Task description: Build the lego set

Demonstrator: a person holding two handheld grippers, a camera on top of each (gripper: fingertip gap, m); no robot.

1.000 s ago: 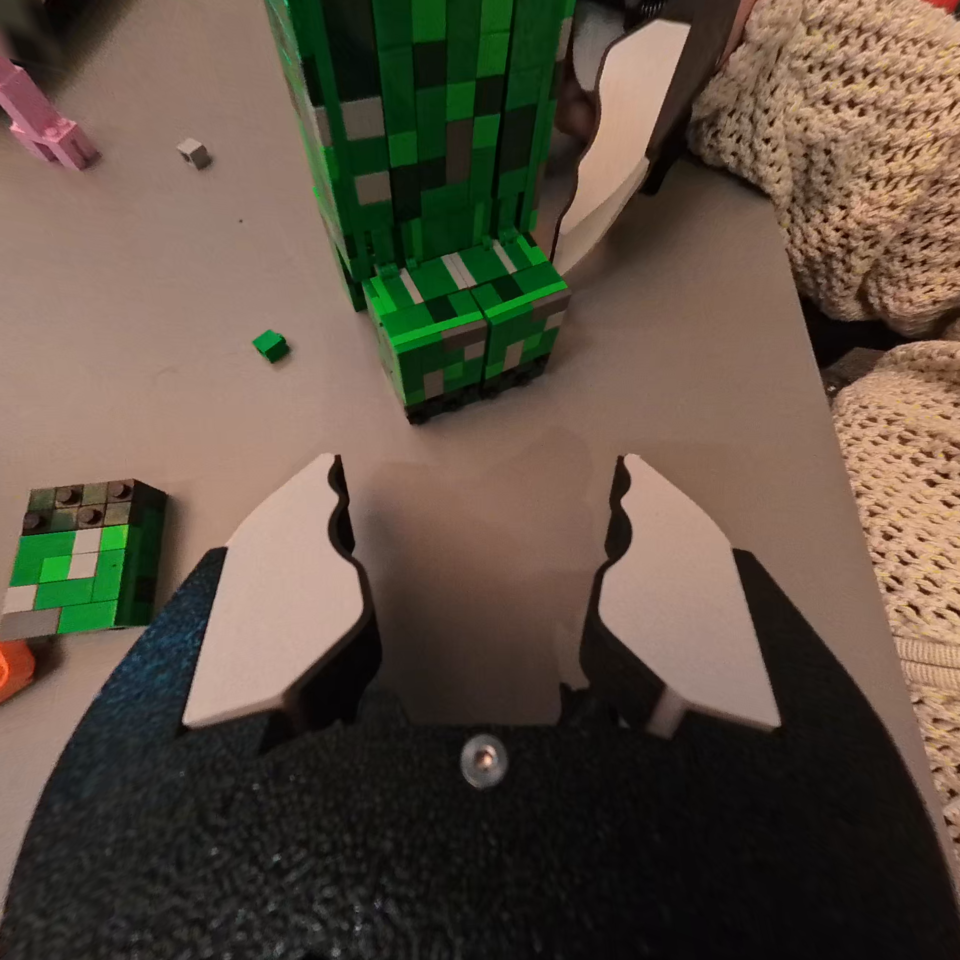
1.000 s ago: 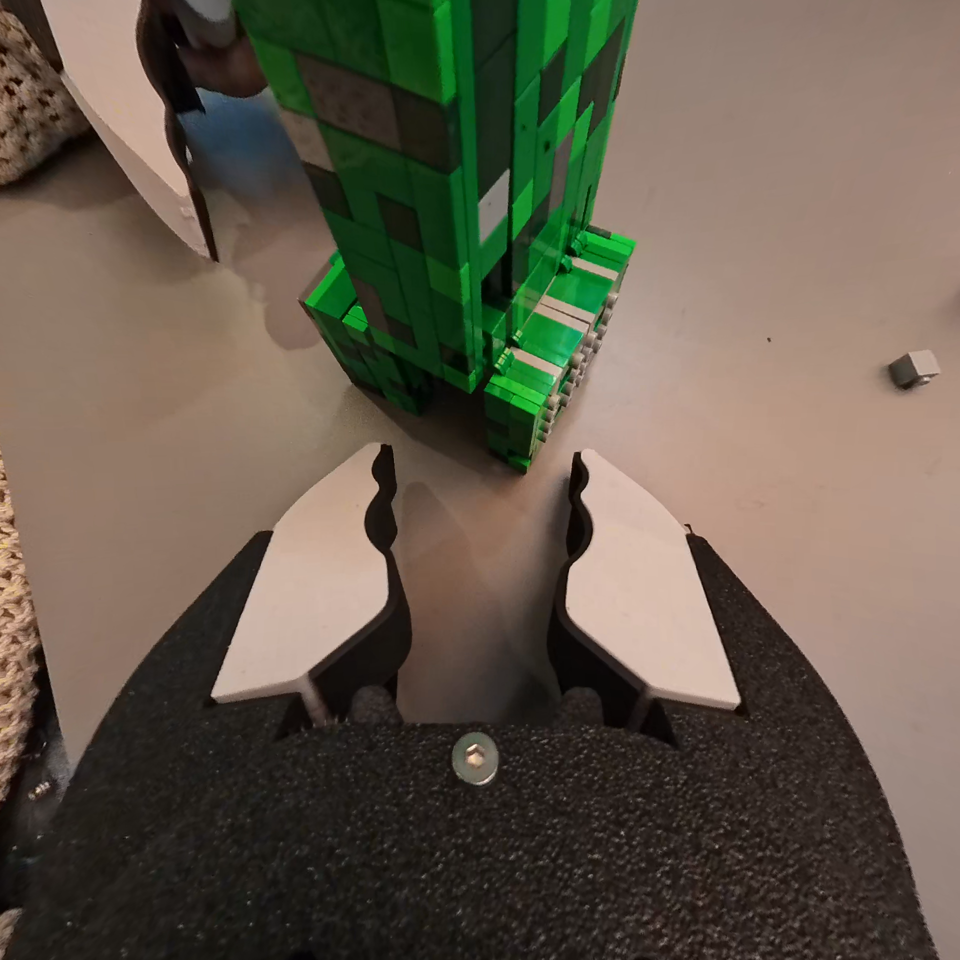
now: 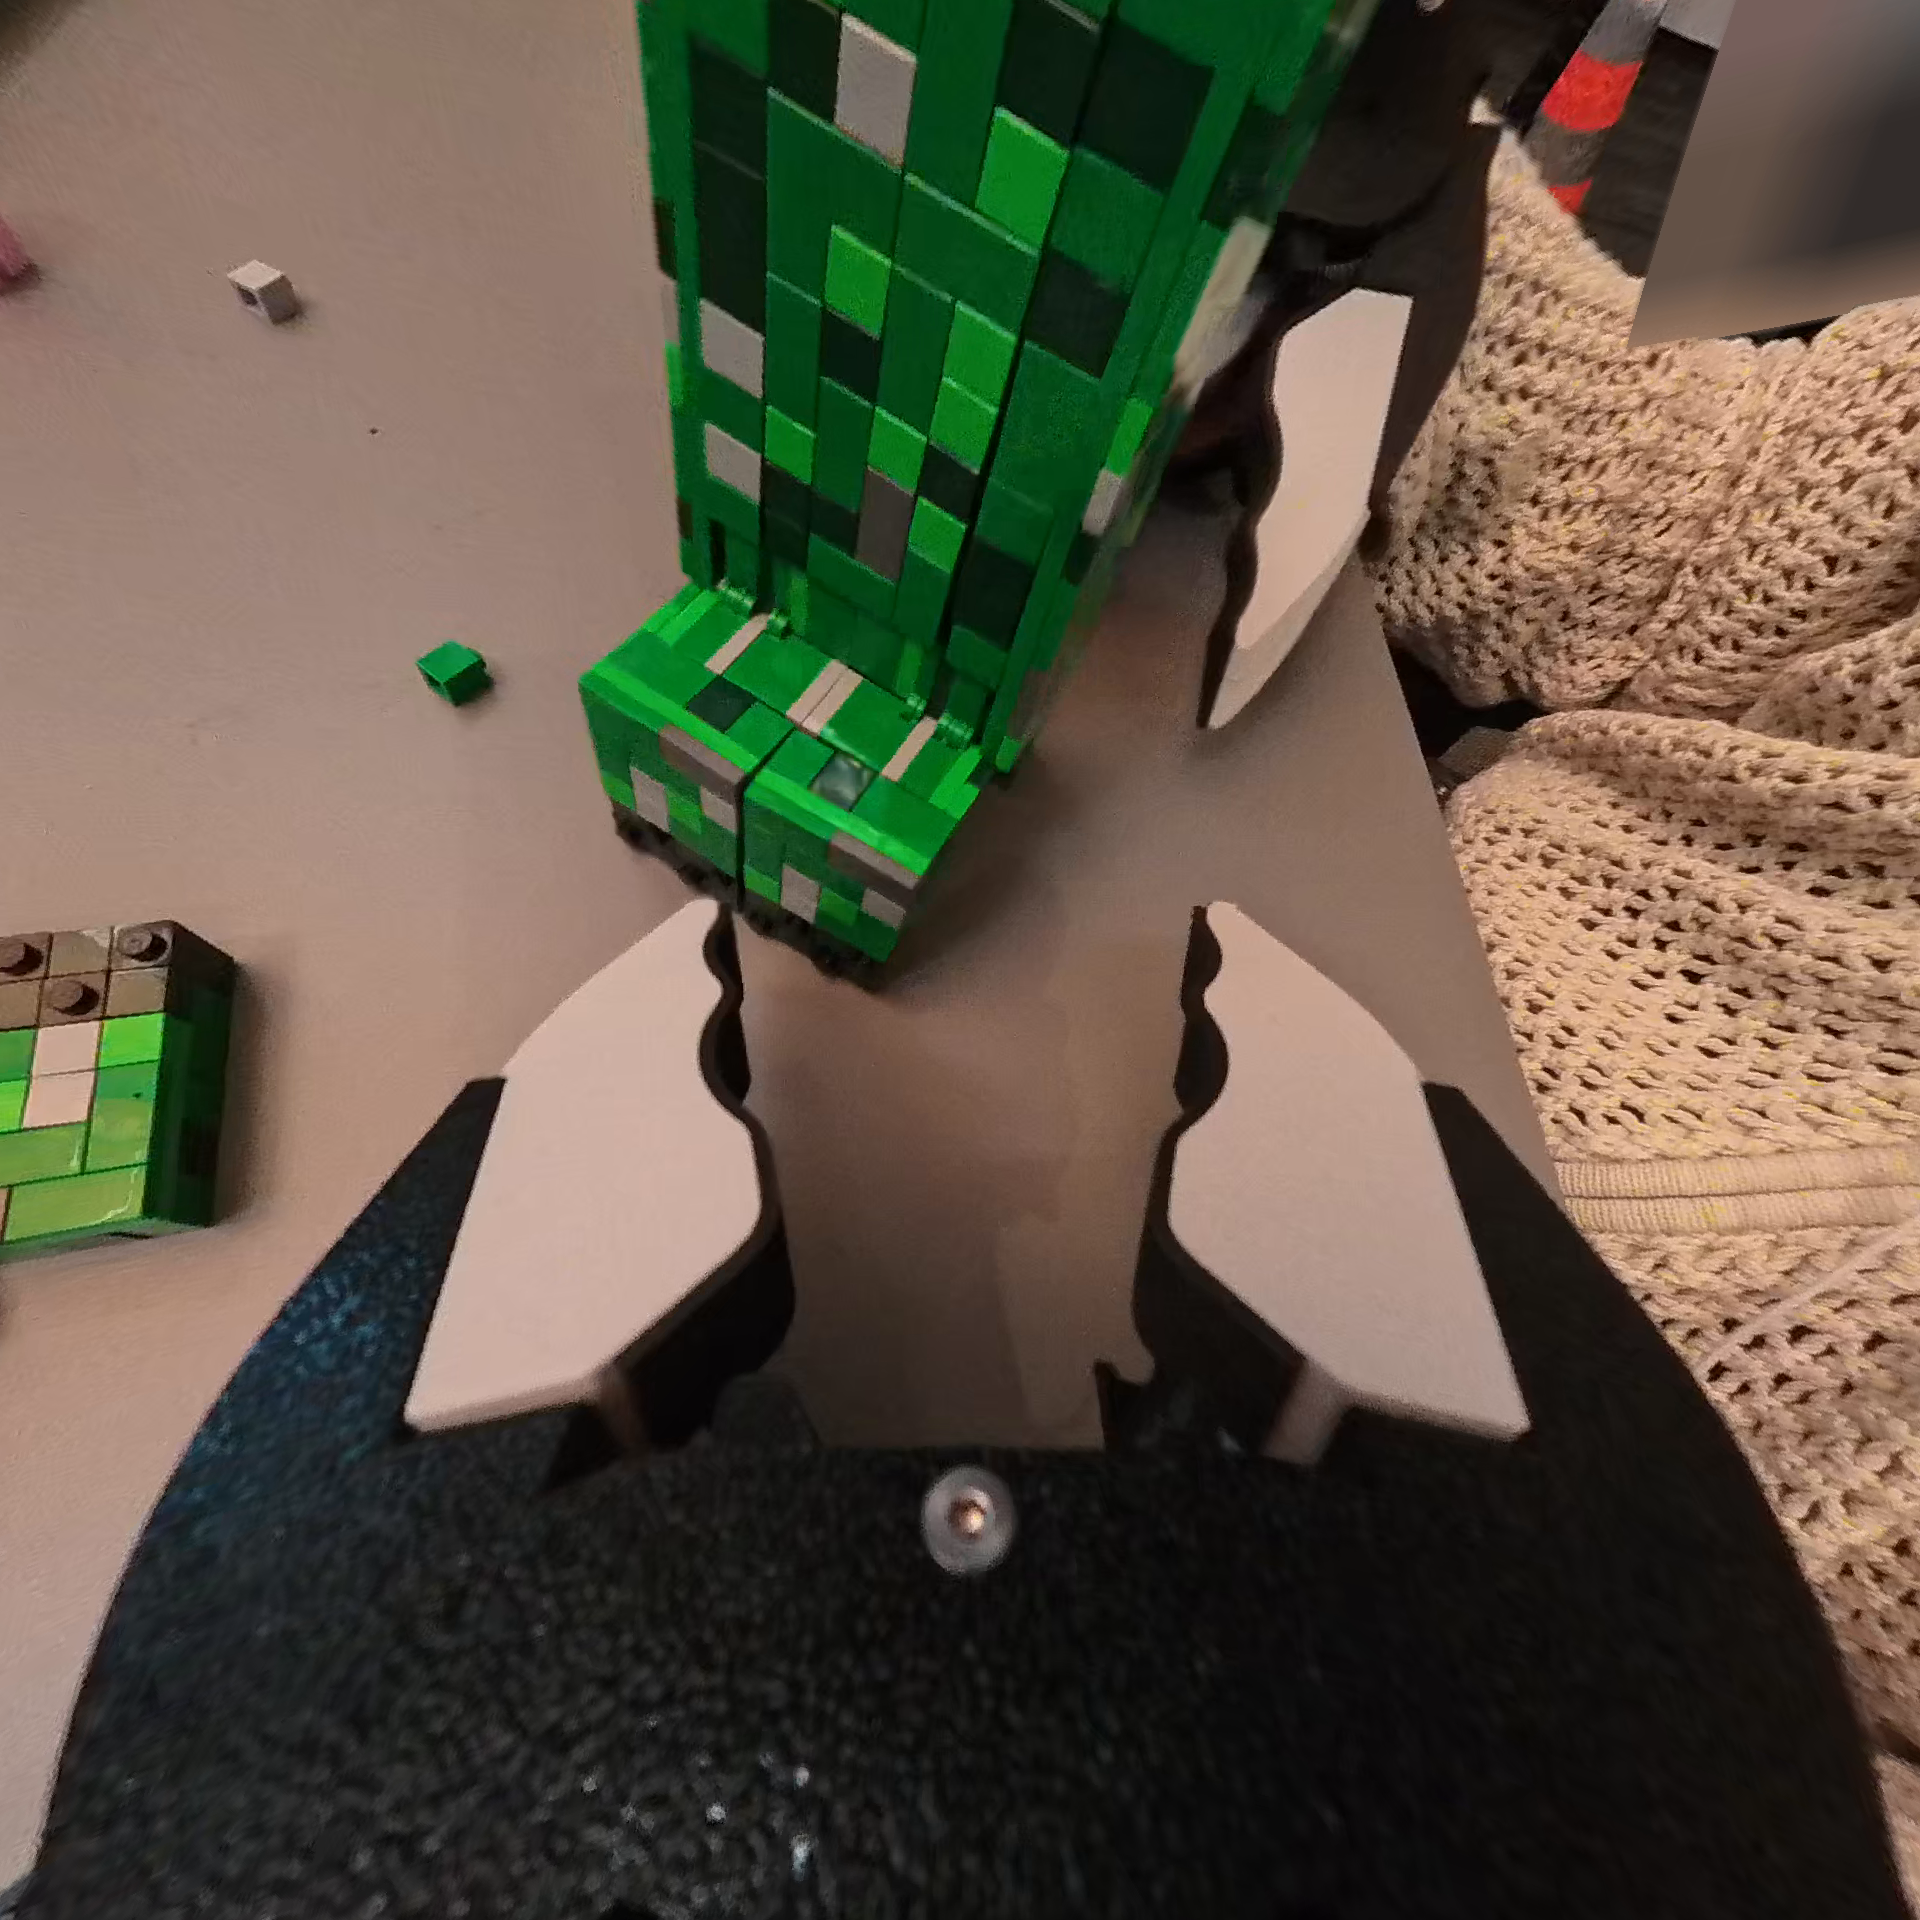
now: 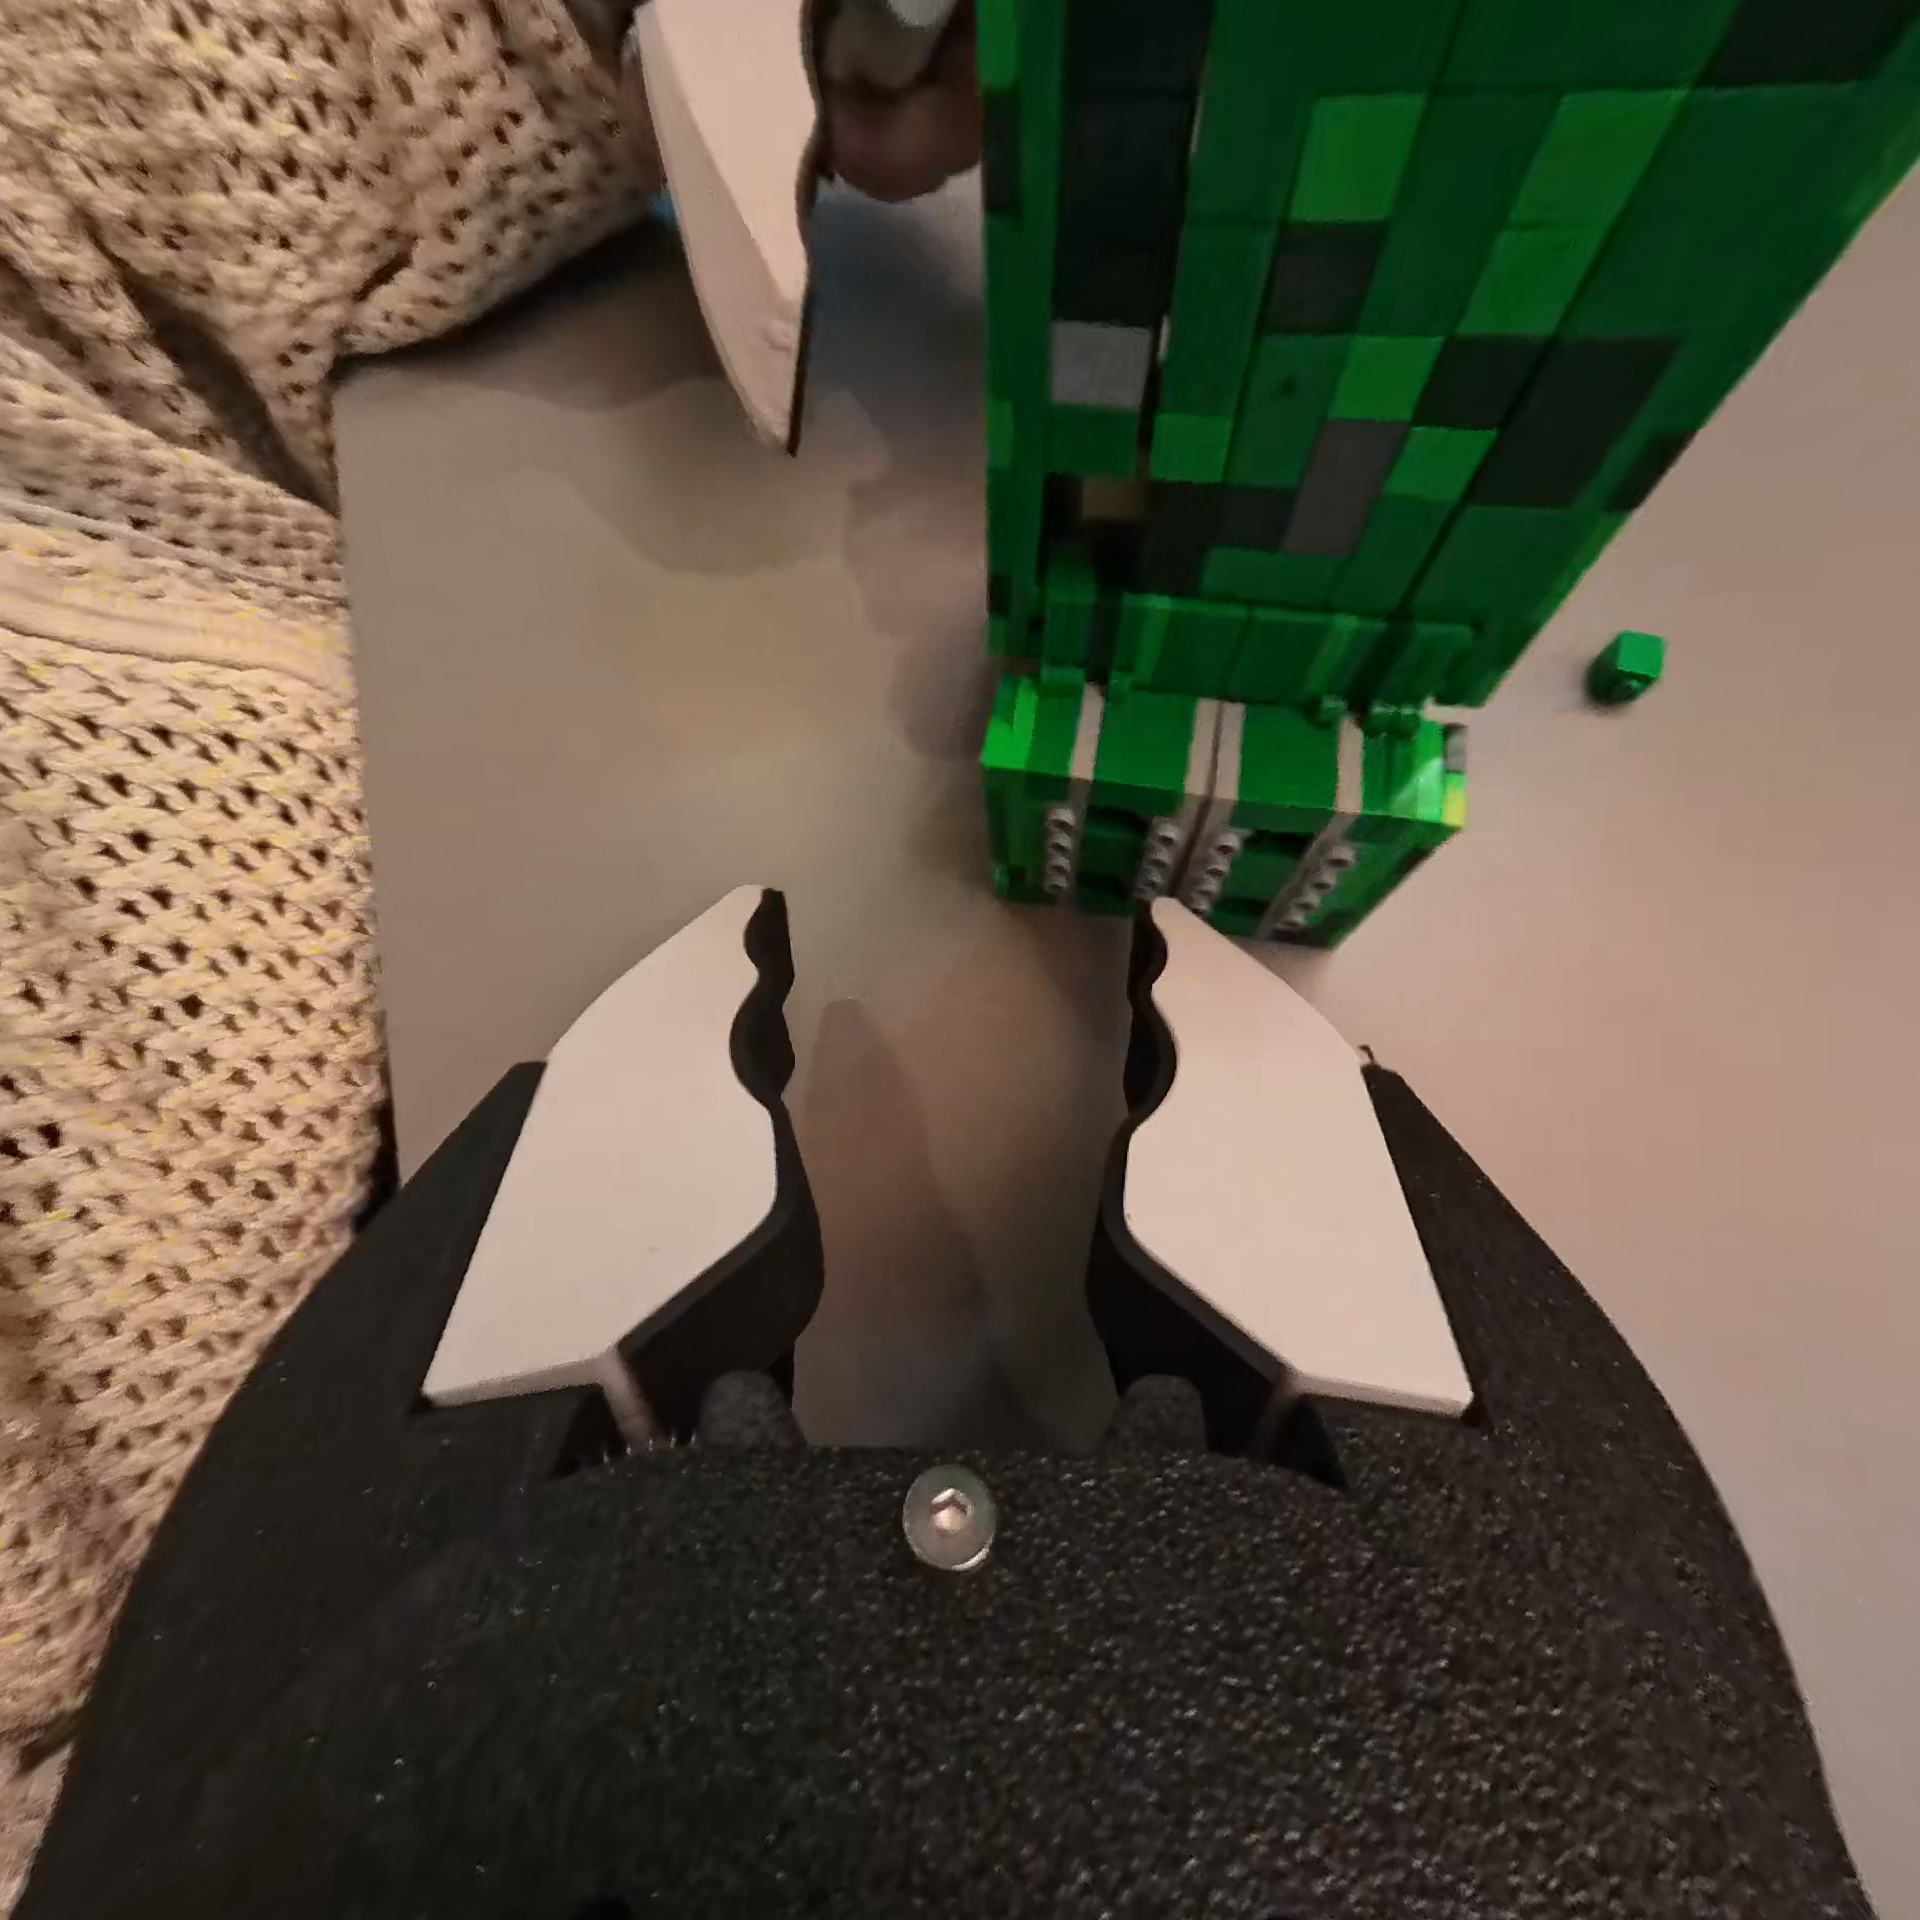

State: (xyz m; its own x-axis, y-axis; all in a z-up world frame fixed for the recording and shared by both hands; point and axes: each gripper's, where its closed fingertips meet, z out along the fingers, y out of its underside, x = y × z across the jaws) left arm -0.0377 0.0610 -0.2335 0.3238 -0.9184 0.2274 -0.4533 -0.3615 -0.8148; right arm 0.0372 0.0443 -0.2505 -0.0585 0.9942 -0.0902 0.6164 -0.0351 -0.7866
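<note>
My left gripper [image 3: 961, 914] and right gripper [image 4: 961, 899] hover with fingers released, empty, before the green lego figure [image 3: 935, 416] on the bench [image 3: 312, 520].

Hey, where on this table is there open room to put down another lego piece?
Bare table lies left of the tall green model, between the grey brick and small green brick. It is crowded on the model's right, beside the knitted sleeve.
</note>
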